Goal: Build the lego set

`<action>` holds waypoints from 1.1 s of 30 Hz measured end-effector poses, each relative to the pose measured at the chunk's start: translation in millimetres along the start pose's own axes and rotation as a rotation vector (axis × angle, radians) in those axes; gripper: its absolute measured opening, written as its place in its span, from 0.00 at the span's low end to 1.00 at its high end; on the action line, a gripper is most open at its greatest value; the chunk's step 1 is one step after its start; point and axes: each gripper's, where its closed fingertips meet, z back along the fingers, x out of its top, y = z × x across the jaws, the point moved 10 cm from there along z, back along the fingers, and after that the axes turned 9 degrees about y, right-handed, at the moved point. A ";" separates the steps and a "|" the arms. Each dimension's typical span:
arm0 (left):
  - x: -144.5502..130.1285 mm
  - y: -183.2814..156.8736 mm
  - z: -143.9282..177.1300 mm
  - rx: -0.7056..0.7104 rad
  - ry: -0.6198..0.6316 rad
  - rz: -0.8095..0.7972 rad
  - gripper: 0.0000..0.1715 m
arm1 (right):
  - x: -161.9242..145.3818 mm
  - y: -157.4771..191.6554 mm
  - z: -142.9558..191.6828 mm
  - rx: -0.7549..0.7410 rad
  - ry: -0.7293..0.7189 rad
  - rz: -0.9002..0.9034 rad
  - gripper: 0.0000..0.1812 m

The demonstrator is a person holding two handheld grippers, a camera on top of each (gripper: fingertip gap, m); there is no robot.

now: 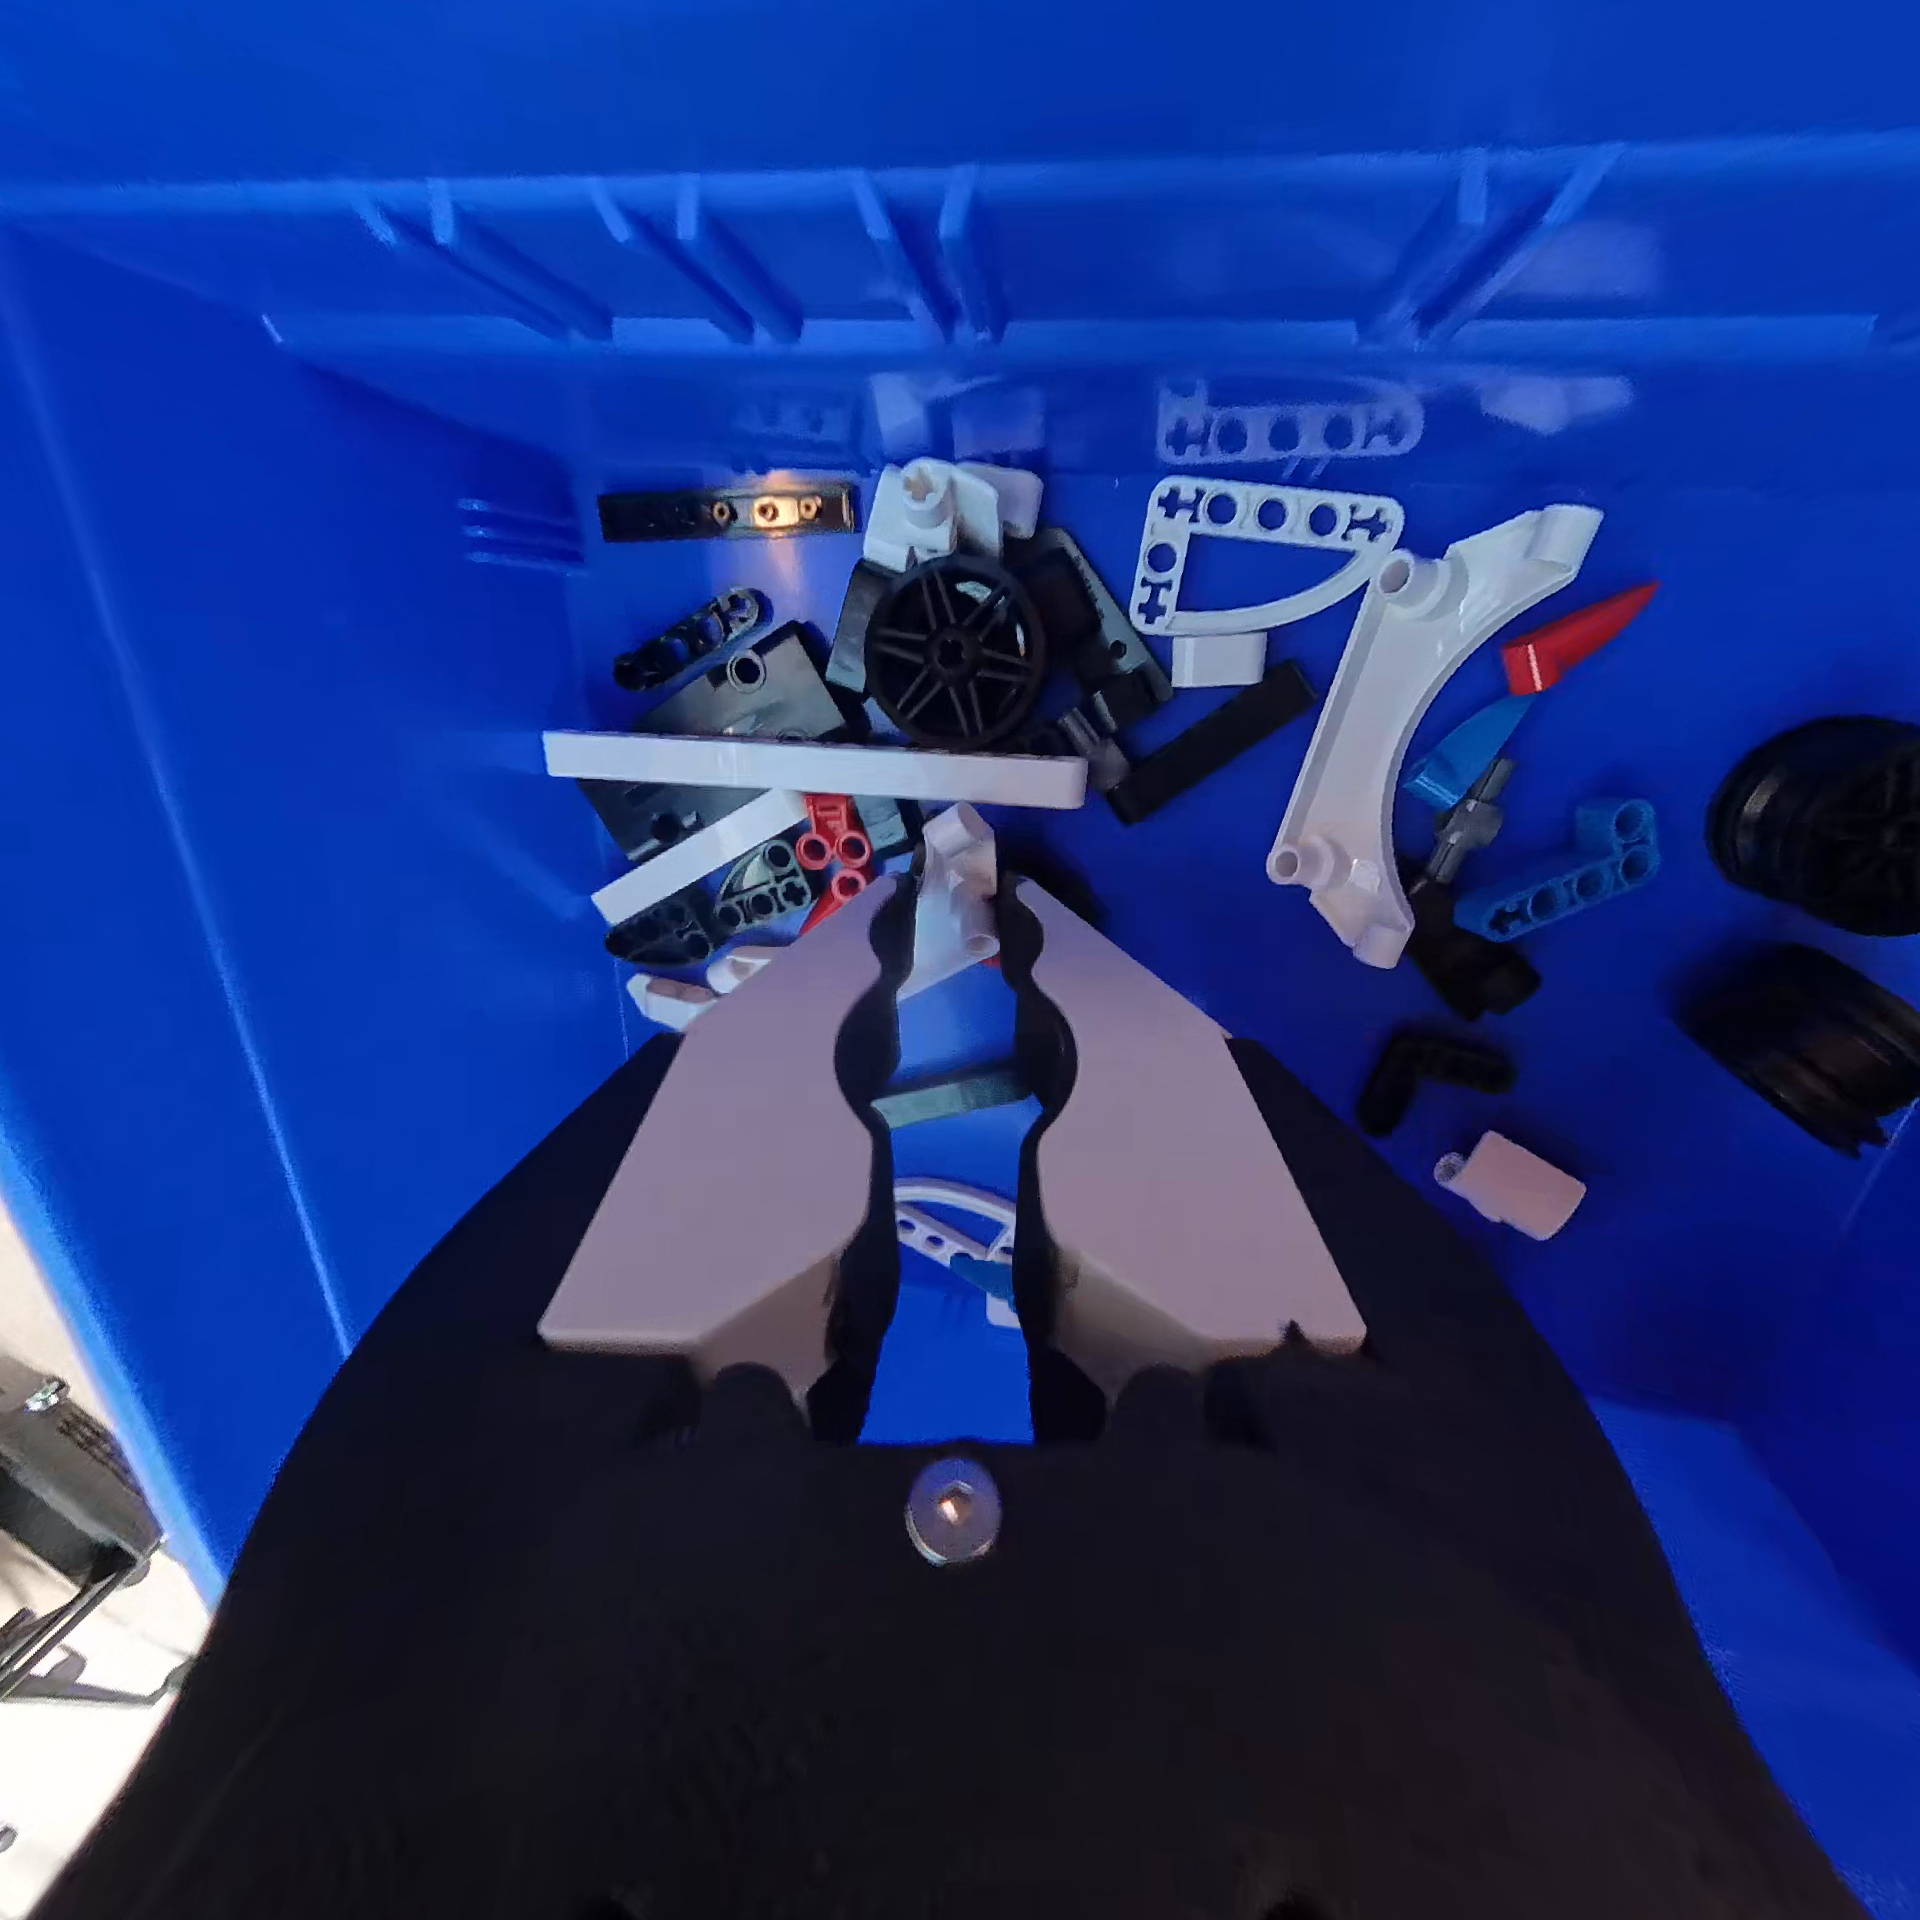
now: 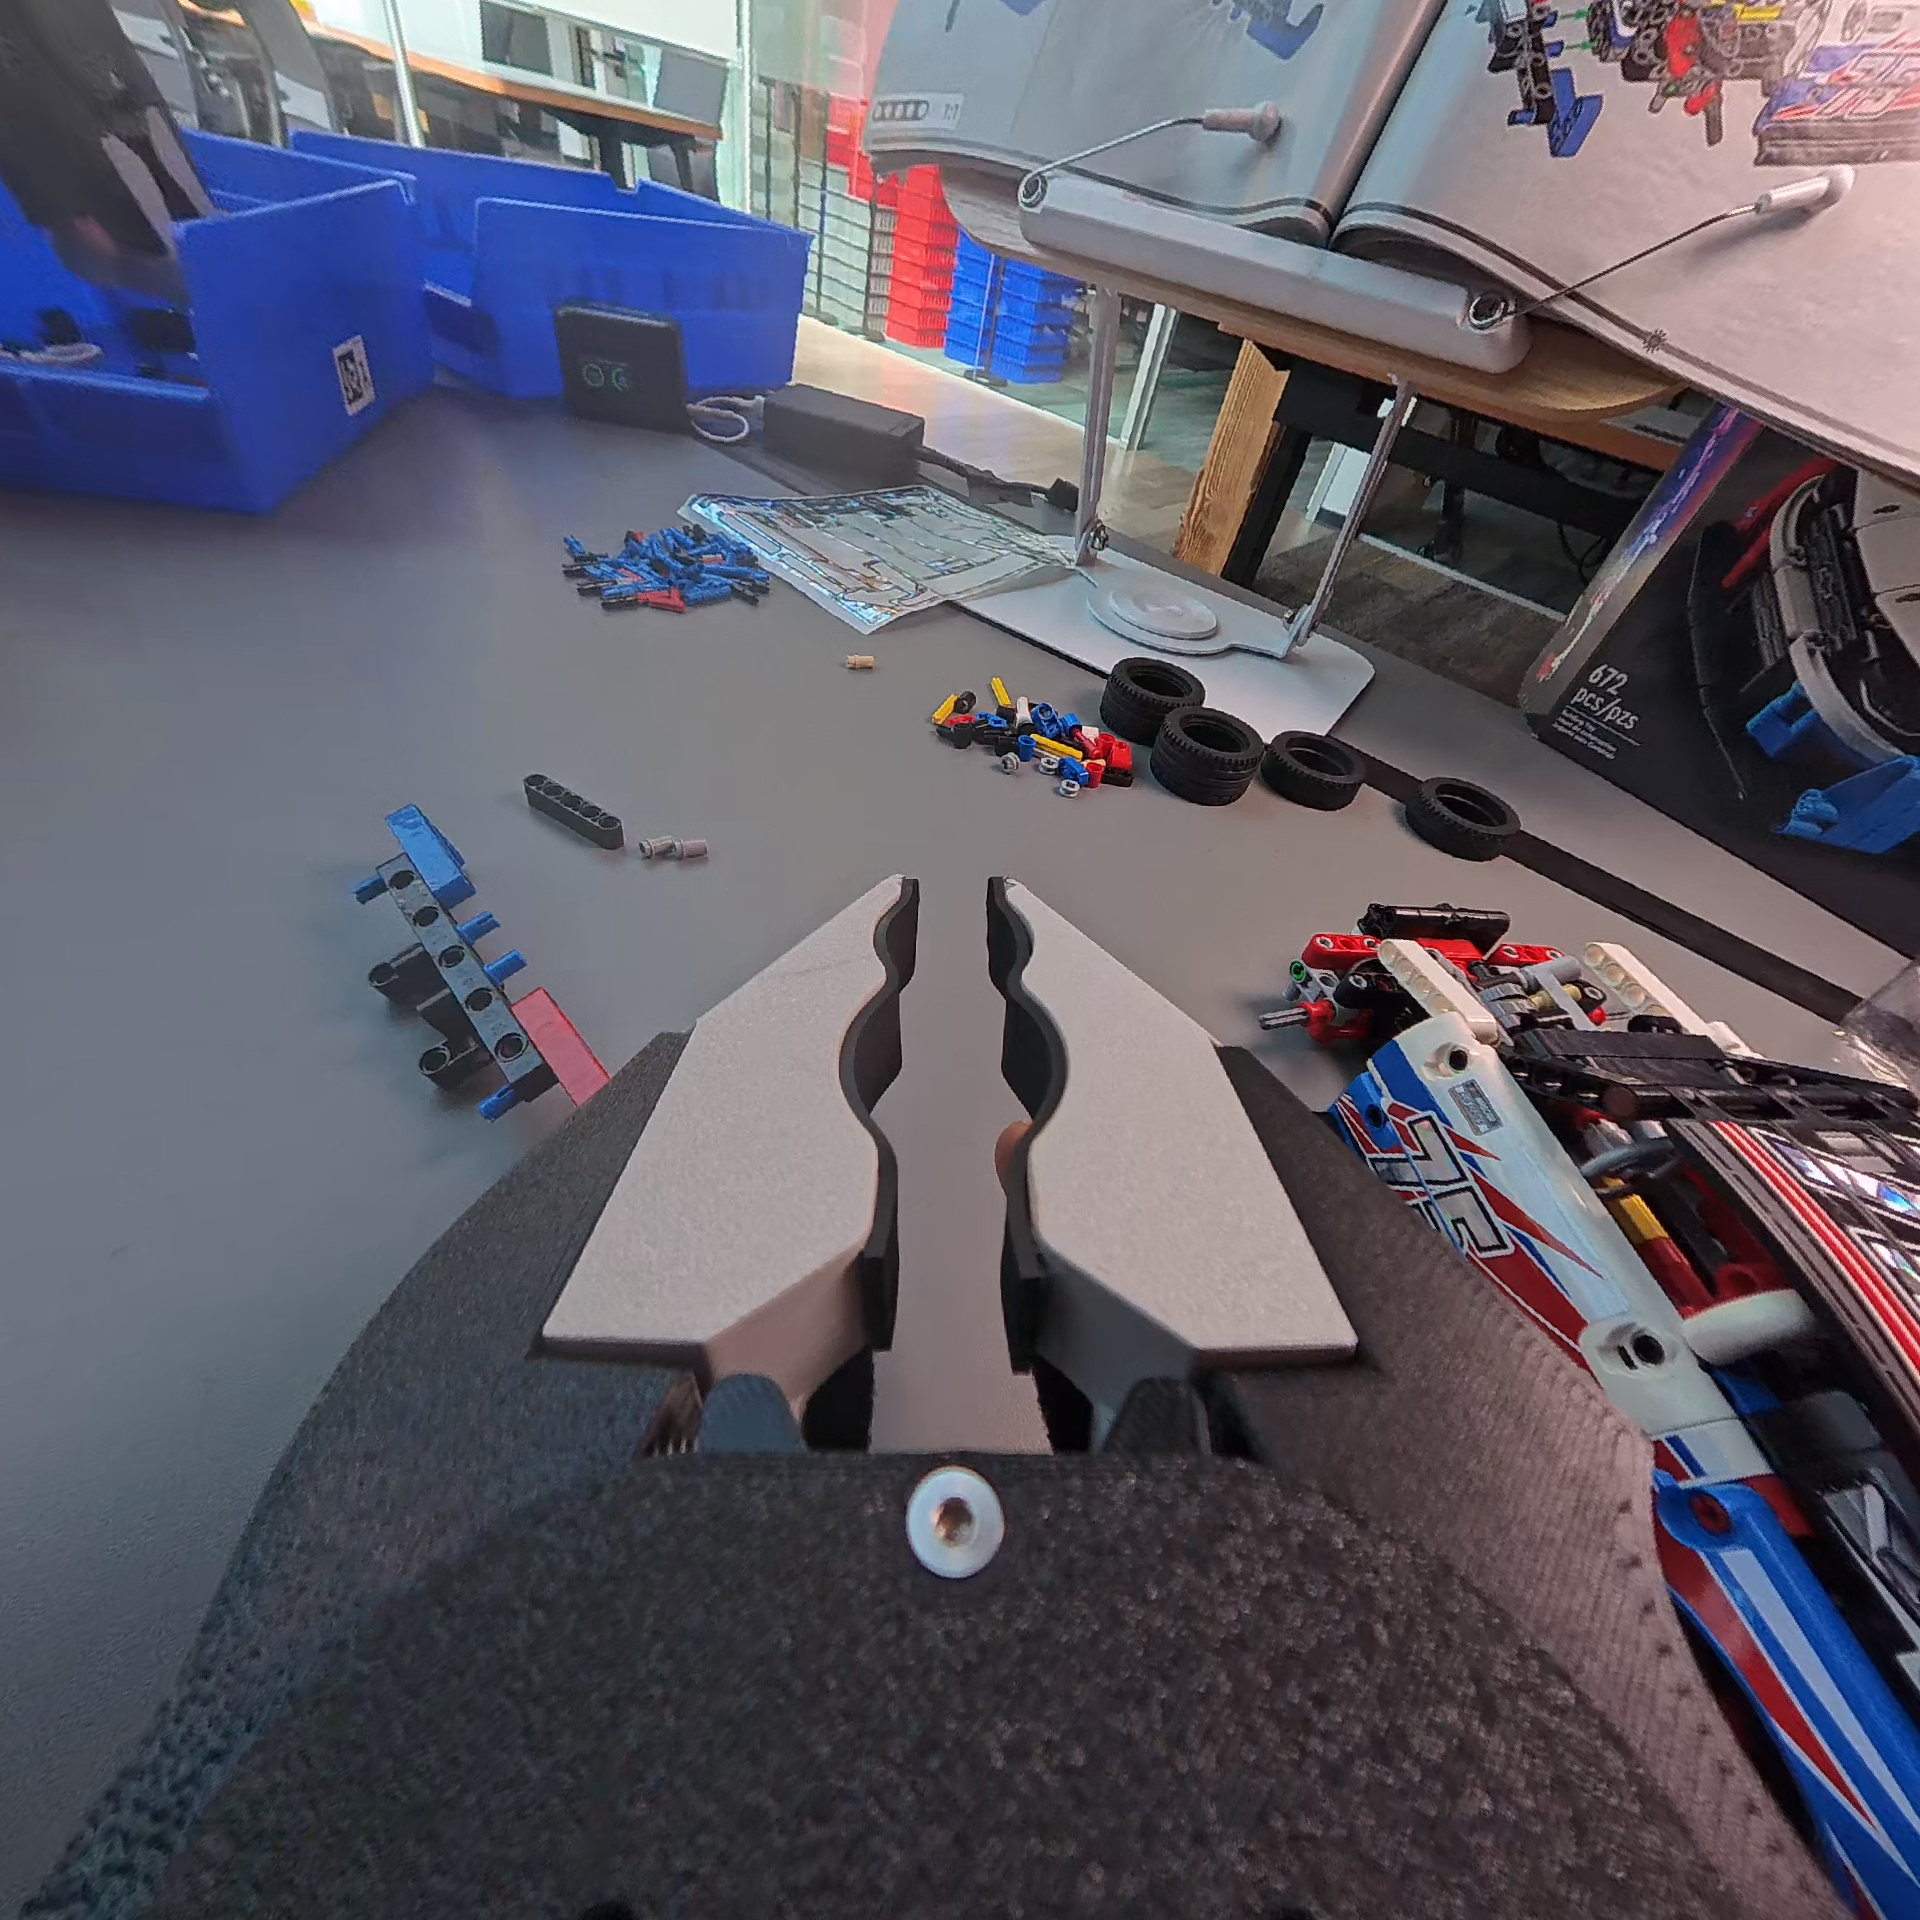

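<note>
Left wrist view: the left gripper (image 1: pixel 956 894) reaches into a blue bin (image 1: pixel 312 727) of loose lego parts, its jaws narrowly parted around a small white piece (image 1: pixel 958 902); whether they pinch it I cannot tell.

Right wrist view: the right gripper (image 2: pixel 953 891) hangs over the grey tabletop (image 2: pixel 260 727), jaws slightly apart and empty, with the part-built car (image 2: pixel 1621 1174) just beside it.

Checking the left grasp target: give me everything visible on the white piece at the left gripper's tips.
The small white piece looks like glossy plastic, a curved panel with round pin sockets. It stands tilted on the blue bin floor, just below the long white plate. The left gripper has its fingertips on either side of it; firm contact cannot be told. Its lower part is hidden.
</note>
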 end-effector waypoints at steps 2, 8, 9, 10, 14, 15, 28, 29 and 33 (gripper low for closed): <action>-7.0 1.8 3.9 -0.006 0.042 0.007 0.08 | 0.1 0.1 0.1 0.002 -0.002 0.001 0.06; -30.1 5.8 22.8 -0.044 0.150 0.040 0.08 | 0.1 0.9 -0.1 0.005 0.000 0.007 0.06; -34.0 5.1 24.8 -0.054 0.190 0.044 0.08 | 0.2 0.9 -0.2 0.004 0.000 0.008 0.06; -36.5 4.5 26.5 -0.056 0.218 0.036 0.13 | 0.1 1.1 -0.3 0.004 0.002 0.009 0.06; -24.4 7.4 35.0 -0.030 0.095 0.040 0.24 | 0.2 1.1 -0.7 0.004 0.004 0.010 0.06; -18.3 8.2 35.1 -0.045 0.043 0.062 0.23 | 0.2 1.0 -0.7 0.003 0.004 0.009 0.06; 6.4 43.8 -5.6 -0.084 -0.090 0.577 0.16 | 0.0 -0.1 0.5 -0.001 -0.001 0.002 0.06; 4.6 41.9 -4.9 -0.074 -0.079 0.548 0.13 | 0.0 -0.1 0.4 0.000 -0.001 0.002 0.06; -5.3 35.4 -1.2 -0.054 -0.006 0.467 0.03 | 0.0 0.8 0.4 0.003 -0.001 0.011 0.06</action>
